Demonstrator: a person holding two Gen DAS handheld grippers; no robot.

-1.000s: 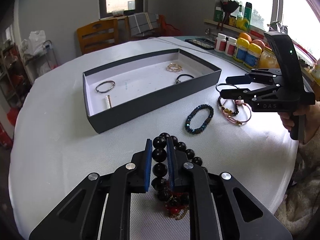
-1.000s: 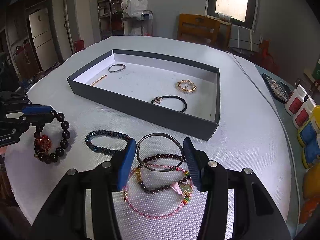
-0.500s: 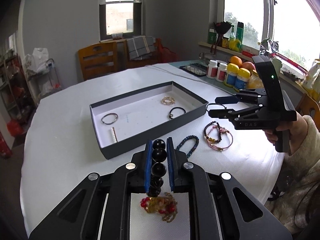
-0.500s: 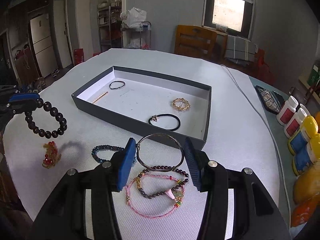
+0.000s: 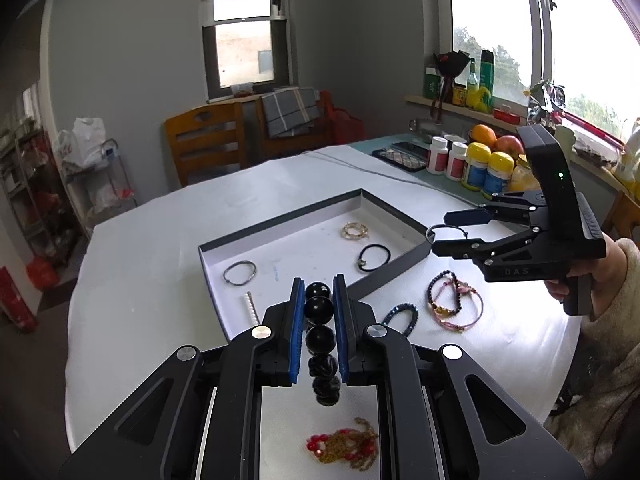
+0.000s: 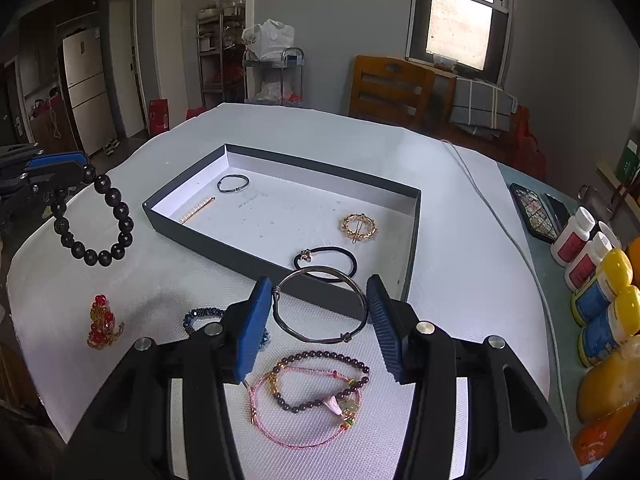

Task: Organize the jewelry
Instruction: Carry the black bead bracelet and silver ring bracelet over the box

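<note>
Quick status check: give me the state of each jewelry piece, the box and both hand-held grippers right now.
Left hand-held gripper: shut on black bead bracelet.
Black bead bracelet: lifted, hanging clear of the table.
Right hand-held gripper: shut on metal bangle.
Metal bangle: held between the pads, off the table.
Box: open, four pieces inside.
Red-and-gold piece: lying on the table.
Dark blue bracelet: lying on the table.
Pink cord bracelet: on the table, overlapping the dark beaded bracelet.

Grey walls, bright windows, wooden chair
</note>
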